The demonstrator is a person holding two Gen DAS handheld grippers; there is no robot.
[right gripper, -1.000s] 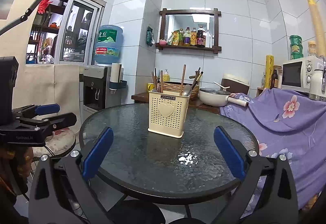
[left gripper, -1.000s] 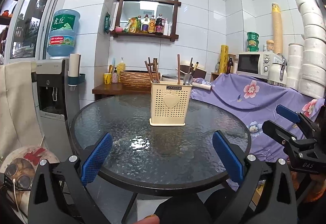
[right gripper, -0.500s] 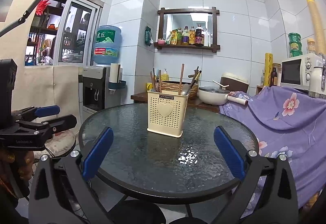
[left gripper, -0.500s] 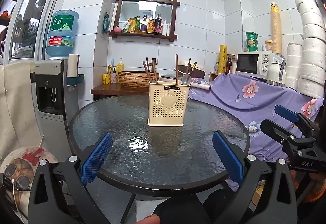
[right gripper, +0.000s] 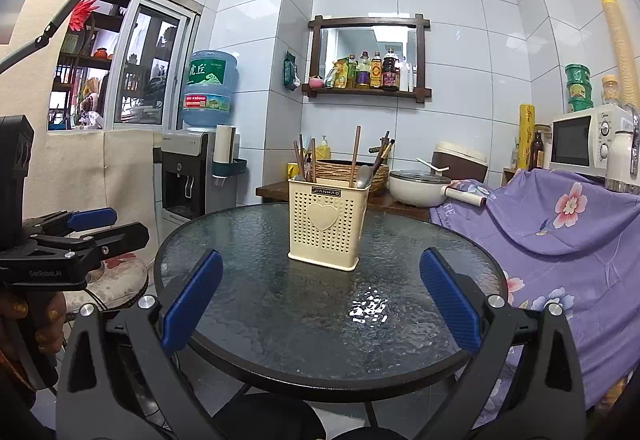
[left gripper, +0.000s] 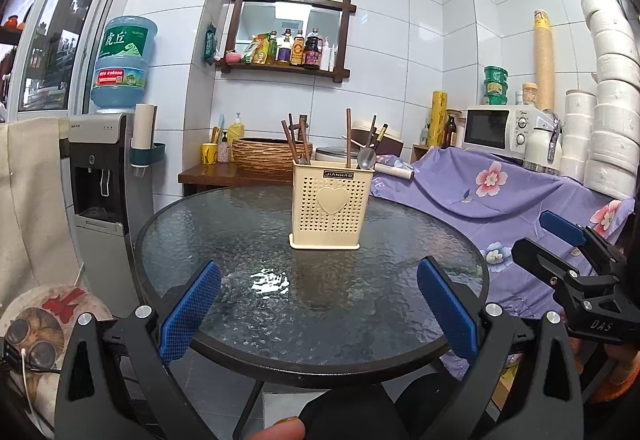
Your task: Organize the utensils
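Note:
A cream perforated utensil holder [left gripper: 332, 204] with a heart on its front stands upright near the middle of the round glass table [left gripper: 240, 240]. Brown chopsticks [left gripper: 348, 137] and a metal spoon [left gripper: 366, 159] stick up out of it. It also shows in the right wrist view [right gripper: 327, 224]. My left gripper [left gripper: 318, 310] is open and empty, held back at the table's near edge. My right gripper [right gripper: 320, 304] is open and empty too, at the near edge of the table [right gripper: 440, 268]. Each gripper appears at the side of the other's view.
A water dispenser [left gripper: 104, 175] stands left of the table. A purple flowered cloth [left gripper: 520, 195] covers the counter on the right, with a microwave [left gripper: 496, 129] and stacked white bowls [left gripper: 612, 119]. A wooden side table [left gripper: 236, 173] with a woven basket sits behind. A stool [right gripper: 120, 280] stands at the left.
Both grippers have drifted slightly back and up, so the table and holder sit a little lower in view. Both stay open and empty.

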